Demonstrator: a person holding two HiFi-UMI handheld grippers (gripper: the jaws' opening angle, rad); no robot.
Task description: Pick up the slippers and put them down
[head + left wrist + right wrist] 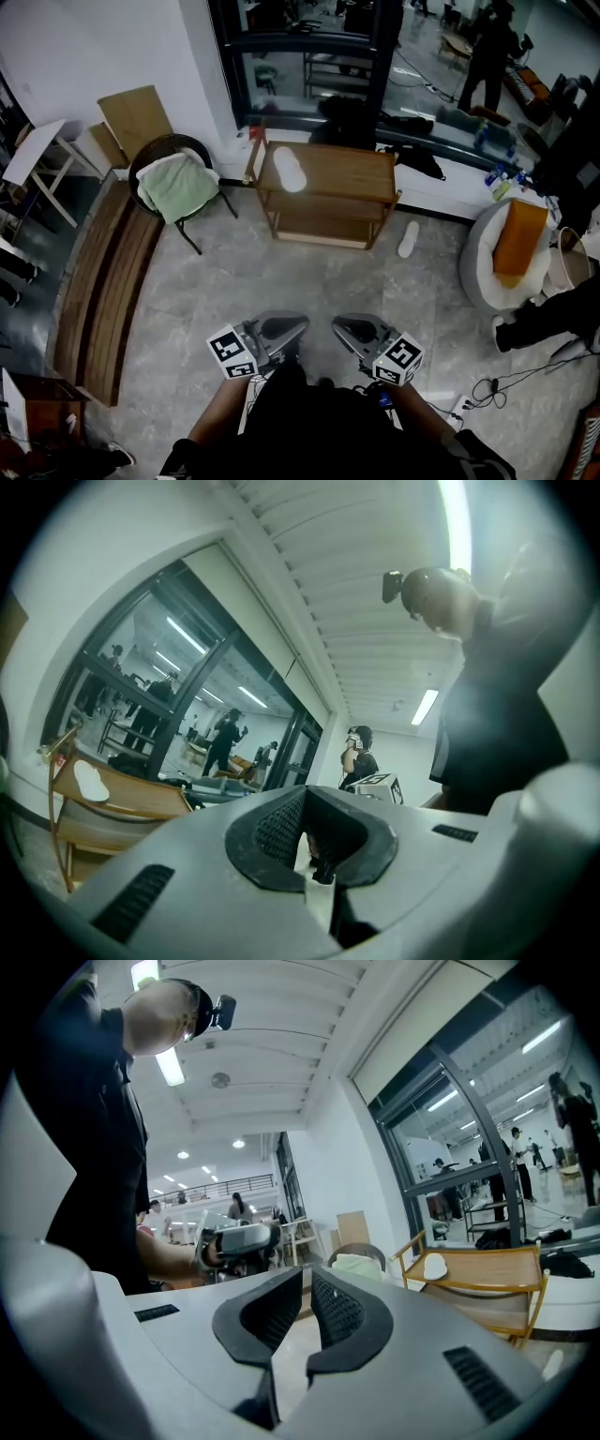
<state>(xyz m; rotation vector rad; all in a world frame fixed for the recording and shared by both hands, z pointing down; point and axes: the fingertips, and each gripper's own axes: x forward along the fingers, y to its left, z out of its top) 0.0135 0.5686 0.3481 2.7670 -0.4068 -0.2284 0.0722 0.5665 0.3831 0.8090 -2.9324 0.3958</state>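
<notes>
1. The first slipper (289, 169) is white and lies on the top board of the wooden shelf (347, 169), in the upper middle of the head view, toward the left end of that board.
2. The second slipper (408, 239), also white, lies on the floor (309, 272) just beside the right leg of the shelf, a little right of centre. Nothing touches either slipper.
3. My left claw (281, 328) and my right claw (354, 330) are side by side at the lower middle of the frame, close to the body. They point toward the shelf and are well apart from both slippers.
4. Both claws are clenched. In each gripper view the dark pads stand almost together, and nothing is between them.
5. I judge that the step in hand is the approach. No pick has begun, so the whole task is yet to be done.
6. The next move, as I see it, is to release one claw and carry it forward to a slipper.
   - The second slipper seems the natural one for the right claw, but it lies flat on the floor. The claw must go down low and take it by an edge.
   - The first slipper lies higher and should be easier for the left claw.
7. Further out, a chair (169, 140) with a green cushion stands at the upper left and a white round seat (478, 258) at the right. Both are off my path.
</notes>
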